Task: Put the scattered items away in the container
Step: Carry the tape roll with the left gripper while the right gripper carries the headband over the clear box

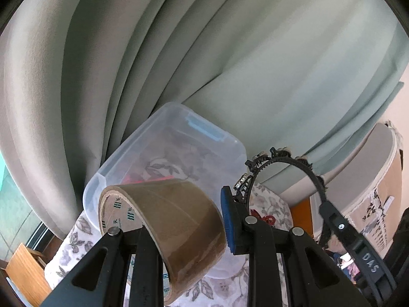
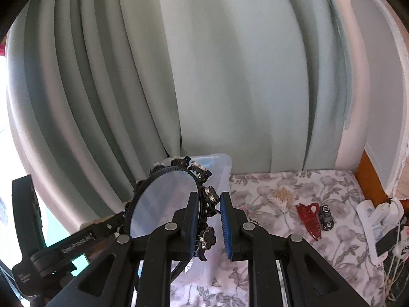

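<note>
L gripper (image 1: 179,220) was clamped on a roll of brown packing tape (image 1: 168,220), jaws closed down across the roll's width, with the roll's open core facing lower-left in the left wrist view. R gripper (image 2: 208,220) had its jaws nearly closed on a black headband (image 2: 202,197) w/ small studded ornaments; the band's hoop stood on edge and arced up and left from the jaws. The clear plastic container (image 1: 143,153) sat on the floral-cloth tabletop (image 2: 294,186), by the grey-green curtain (image 2: 230,76). Key relation: the container lay straight ahead of and below both loads. In the left view the tape overlapped the container's near rim; in the right view the headband's hoop sat in front of the container, which showed through it. Which hand was nearer I couldn't tell, though the tape looked about ready to drop. Probably the headband's long hoop needs to go in flat or tilted to clear the rim. Still on the cloth to the right: a red hair claw (image 2: 309,220), a small black item (image 2: 326,217) touching it, and a bundle of toothpicks (image 2: 281,197).
</note>
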The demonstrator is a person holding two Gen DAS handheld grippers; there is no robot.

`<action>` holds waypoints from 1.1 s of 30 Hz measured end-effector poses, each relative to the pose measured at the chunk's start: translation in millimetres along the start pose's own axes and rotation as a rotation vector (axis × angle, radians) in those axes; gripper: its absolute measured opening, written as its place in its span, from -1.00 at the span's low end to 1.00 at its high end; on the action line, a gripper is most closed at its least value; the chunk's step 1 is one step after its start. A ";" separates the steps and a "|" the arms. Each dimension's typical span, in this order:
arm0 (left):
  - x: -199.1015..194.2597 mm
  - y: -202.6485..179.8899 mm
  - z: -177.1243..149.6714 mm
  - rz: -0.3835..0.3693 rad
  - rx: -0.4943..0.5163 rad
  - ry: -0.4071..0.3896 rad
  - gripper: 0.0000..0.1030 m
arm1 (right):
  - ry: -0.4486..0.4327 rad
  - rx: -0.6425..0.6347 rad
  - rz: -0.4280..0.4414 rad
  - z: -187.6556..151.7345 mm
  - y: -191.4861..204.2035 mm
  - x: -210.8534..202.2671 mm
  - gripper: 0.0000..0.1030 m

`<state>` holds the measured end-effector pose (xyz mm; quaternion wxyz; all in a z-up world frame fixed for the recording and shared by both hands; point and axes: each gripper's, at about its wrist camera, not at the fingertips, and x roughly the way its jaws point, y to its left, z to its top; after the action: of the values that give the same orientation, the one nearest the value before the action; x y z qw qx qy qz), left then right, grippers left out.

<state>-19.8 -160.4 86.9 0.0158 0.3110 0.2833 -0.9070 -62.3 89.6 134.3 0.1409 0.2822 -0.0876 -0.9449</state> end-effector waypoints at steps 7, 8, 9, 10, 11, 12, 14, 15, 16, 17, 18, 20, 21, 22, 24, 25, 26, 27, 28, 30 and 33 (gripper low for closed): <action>2.0 9.5 4.0 -0.037 -0.014 -0.013 -0.52 | 0.033 0.008 -0.017 -5.7 0.0 18.2 -0.65; 2.5 10.5 4.5 -0.042 -0.016 -0.015 -0.52 | 0.036 0.009 -0.019 -5.5 -1.8 19.9 -0.65; 2.9 11.5 4.9 -0.046 -0.018 -0.017 -0.52 | 0.039 0.011 -0.022 -5.4 -3.1 21.3 -0.65; 3.4 12.1 5.2 -0.051 -0.019 -0.019 -0.52 | 0.041 0.013 -0.025 -5.0 -4.5 22.5 -0.65; 3.8 12.3 5.6 -0.059 -0.019 -0.022 -0.52 | 0.042 0.014 -0.027 -4.2 -5.1 22.8 -0.65; 4.4 12.0 6.0 -0.069 -0.017 -0.024 -0.52 | 0.043 0.014 -0.030 -3.8 -4.9 23.4 -0.64; 5.7 9.5 7.0 -0.088 -0.009 -0.029 -0.52 | 0.051 0.006 -0.039 -4.3 -5.9 28.8 -0.64; 5.9 7.8 7.7 -0.100 -0.002 -0.036 -0.52 | 0.054 0.003 -0.043 -4.2 -6.0 31.0 -0.64; 6.5 6.2 8.3 -0.108 0.007 -0.044 -0.52 | 0.058 0.004 -0.039 -4.1 -6.9 33.6 -0.64; 7.2 4.2 9.9 -0.111 0.018 -0.049 -0.52 | 0.061 0.007 -0.035 -4.0 -7.9 35.8 -0.64; 8.0 2.9 11.3 -0.110 0.027 -0.052 -0.52 | 0.063 0.007 -0.035 -3.7 -7.9 37.3 -0.64; 11.3 3.1 11.9 -0.105 0.028 -0.050 -0.52 | 0.070 -0.005 -0.043 -4.1 -6.5 41.6 -0.64; 13.9 4.2 11.1 -0.107 0.024 -0.046 -0.52 | 0.074 -0.009 -0.040 -4.6 -5.5 43.0 -0.64; 16.9 5.1 9.7 -0.106 0.021 -0.037 -0.52 | 0.081 -0.013 -0.033 -5.4 -4.3 45.1 -0.64; 22.7 6.7 8.4 -0.104 0.016 -0.024 -0.52 | 0.092 -0.032 -0.031 -7.3 -0.8 50.2 -0.64; 25.0 7.0 7.9 -0.105 0.016 -0.024 -0.52 | 0.097 -0.037 -0.028 -7.9 0.0 52.1 -0.64; 28.4 7.6 8.3 -0.105 0.017 -0.026 -0.52 | 0.101 -0.040 -0.024 -8.5 0.9 54.3 -0.64; 29.1 8.1 8.1 -0.105 0.019 -0.029 -0.52 | 0.103 -0.045 -0.022 -9.1 1.5 56.0 -0.64; 29.7 8.3 8.1 -0.108 0.020 -0.030 -0.52 | 0.105 -0.050 -0.021 -9.6 1.9 57.5 -0.64; 30.4 8.8 7.1 -0.114 0.021 -0.030 -0.52 | 0.110 -0.052 -0.018 -10.5 2.9 60.2 -0.64; 33.3 7.3 6.0 -0.121 0.031 -0.027 -0.52 | 0.120 -0.053 -0.017 -11.6 4.1 63.9 -0.64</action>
<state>-48.5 -164.8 68.0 -0.0400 0.2813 0.2874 -0.9147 -106.1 64.6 93.3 0.1454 0.3351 -0.0517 -0.9295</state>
